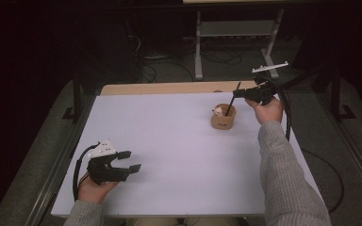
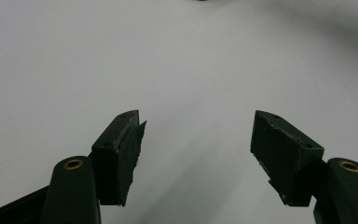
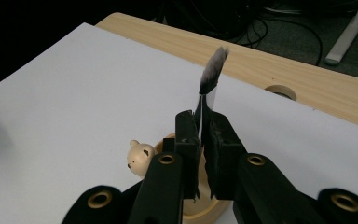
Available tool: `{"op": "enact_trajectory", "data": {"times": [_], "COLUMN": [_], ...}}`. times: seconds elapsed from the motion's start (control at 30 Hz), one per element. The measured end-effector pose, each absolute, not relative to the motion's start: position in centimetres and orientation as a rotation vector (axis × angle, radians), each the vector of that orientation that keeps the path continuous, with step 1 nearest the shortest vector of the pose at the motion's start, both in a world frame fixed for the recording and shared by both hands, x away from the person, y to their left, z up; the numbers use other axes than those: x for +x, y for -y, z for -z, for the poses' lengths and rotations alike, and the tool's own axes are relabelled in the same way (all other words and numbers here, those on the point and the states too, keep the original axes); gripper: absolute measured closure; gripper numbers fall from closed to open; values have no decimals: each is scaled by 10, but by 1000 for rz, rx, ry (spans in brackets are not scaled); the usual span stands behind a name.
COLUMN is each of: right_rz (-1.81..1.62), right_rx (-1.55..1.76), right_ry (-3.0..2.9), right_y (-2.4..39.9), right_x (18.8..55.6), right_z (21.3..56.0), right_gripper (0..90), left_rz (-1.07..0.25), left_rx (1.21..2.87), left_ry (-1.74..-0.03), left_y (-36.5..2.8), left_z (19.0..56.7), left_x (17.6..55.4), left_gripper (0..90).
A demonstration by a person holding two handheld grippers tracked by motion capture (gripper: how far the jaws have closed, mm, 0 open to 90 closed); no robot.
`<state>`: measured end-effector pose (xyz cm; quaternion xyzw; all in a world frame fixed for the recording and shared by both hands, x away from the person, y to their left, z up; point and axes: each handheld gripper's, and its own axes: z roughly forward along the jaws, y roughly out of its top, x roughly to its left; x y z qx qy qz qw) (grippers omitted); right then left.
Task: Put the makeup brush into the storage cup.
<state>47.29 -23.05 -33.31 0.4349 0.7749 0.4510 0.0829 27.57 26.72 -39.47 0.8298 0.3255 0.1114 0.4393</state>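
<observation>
At upper right of the high view, the right gripper [image 1: 239, 93] is clamping a thin dark brush [image 1: 232, 101] between its jaws, which are standing nearly together with only the brush handle in the gap. The brush is slanting, its lower end reaching down into a small wooden holder [image 1: 223, 120] sitting on the white table top [image 1: 169, 141], toward that top's far right part. In the right gripper view the right gripper [image 3: 201, 140] is pinching the brush [image 3: 209, 84] just under its grey bristle tuft, which is pointing toward the upper middle of the frame; the holder [image 3: 200, 212] is showing below the jaws, with a small bear figure [image 3: 140, 157] perched at its left rim.

- Left gripper [image 1: 128, 161]: sitting at lower left of the high view, low over the white top, jaws standing wide apart with nothing between them. In the left gripper view the left gripper [image 2: 198, 154] is facing bare white surface.
- Edges: a bare wooden strip [image 1: 169, 88] is running along the far edge of the table, just behind the holder; the holder is standing near that far edge and nearer the right edge than the left.
- Open room: the whole centre and left of the white top is lying bare between the two grippers, which are well apart.
- Surround: dark floor with cables [image 1: 169, 66] and a pale metal stand [image 1: 235, 33] is showing beyond the far edge.
</observation>
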Motion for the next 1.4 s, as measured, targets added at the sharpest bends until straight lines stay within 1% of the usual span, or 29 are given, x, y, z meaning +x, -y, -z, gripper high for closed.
{"op": "enact_trajectory", "data": {"times": [1.03,1.1,1.13,1.2,1.4], "right_rz": [-1333,-1328,-1312,-1311,-1291], "right_rx": [1338,1349,1356,1379,1404], "right_ry": [-2347,-2354,-2351,-2331,-2306], "right_y": [225,224,224,225,227], "right_x": [474,475,475,475,470], "right_z": [357,360,360,362,363], "right_gripper": [828,816,792,711,600], "left_rz": [-278,-280,-279,-277,-275], "left_rx": [2060,2059,2059,2059,2060], "left_ry": [-810,-810,-812,-812,-812], "left_y": [-267,-267,-268,-267,-267], "left_z": [395,395,395,395,395], "left_x": [276,276,276,276,276], "left_gripper": [327,327,327,327,327]}}
